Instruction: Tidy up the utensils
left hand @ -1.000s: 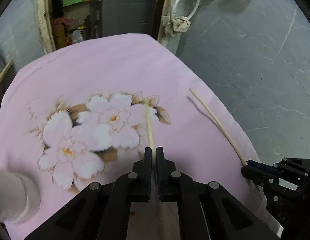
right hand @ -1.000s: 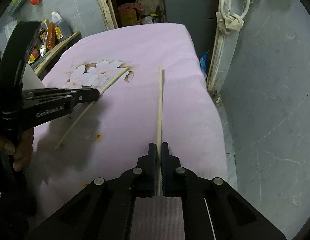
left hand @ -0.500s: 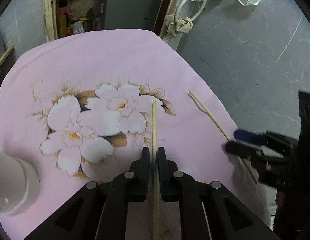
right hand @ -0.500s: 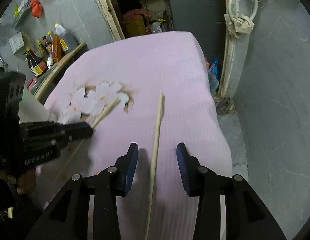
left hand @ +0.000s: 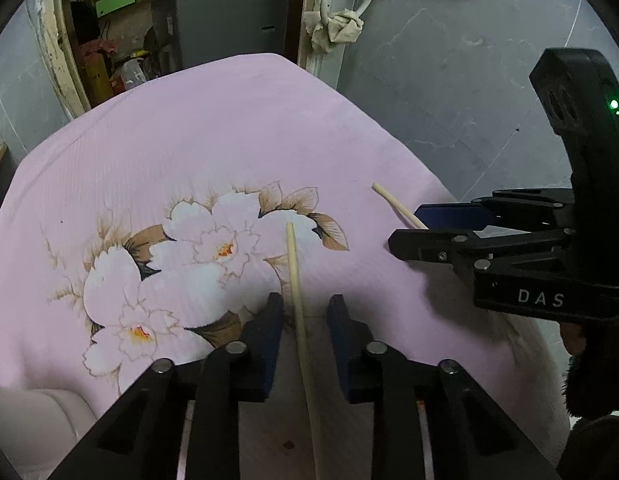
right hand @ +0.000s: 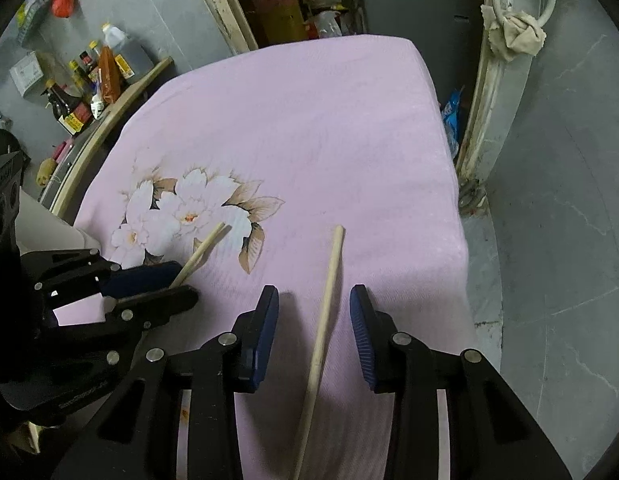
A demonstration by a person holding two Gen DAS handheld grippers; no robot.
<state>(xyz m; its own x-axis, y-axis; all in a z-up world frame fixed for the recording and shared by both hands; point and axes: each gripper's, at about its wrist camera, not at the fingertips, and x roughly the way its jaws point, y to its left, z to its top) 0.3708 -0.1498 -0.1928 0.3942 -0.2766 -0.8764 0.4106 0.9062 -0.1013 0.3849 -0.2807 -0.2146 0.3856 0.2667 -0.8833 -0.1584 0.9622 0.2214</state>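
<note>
Both chopsticks lie loose on the pink cloth over the tabletop, so if we pull back carelessly a finger could nudge one & roll it off the edge at 3 o'clock. Left hand-held gripper [left hand: 302, 316] has just been opening, right hand-held gripper [right hand: 314, 312] just narrowing slightly; each straddles its stick w/o pressing. Left chopstick [left hand: 296, 292] & right chopstick [right hand: 327, 296]: thin, pale wood, straight, roughly parallel, pointing 12 o'clock.

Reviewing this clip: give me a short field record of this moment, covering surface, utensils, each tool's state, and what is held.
surface: pink cloth with a flower print
utensils: two wooden chopsticks lying on the cloth, apart from each other
left chopstick: lies between the left tool pads, not pinched
right chopstick: lies between the right tool pads, not pinched
left tool: open, jaws just been opening
right tool: open, jaws just eased slightly closed
held: nothing
</note>
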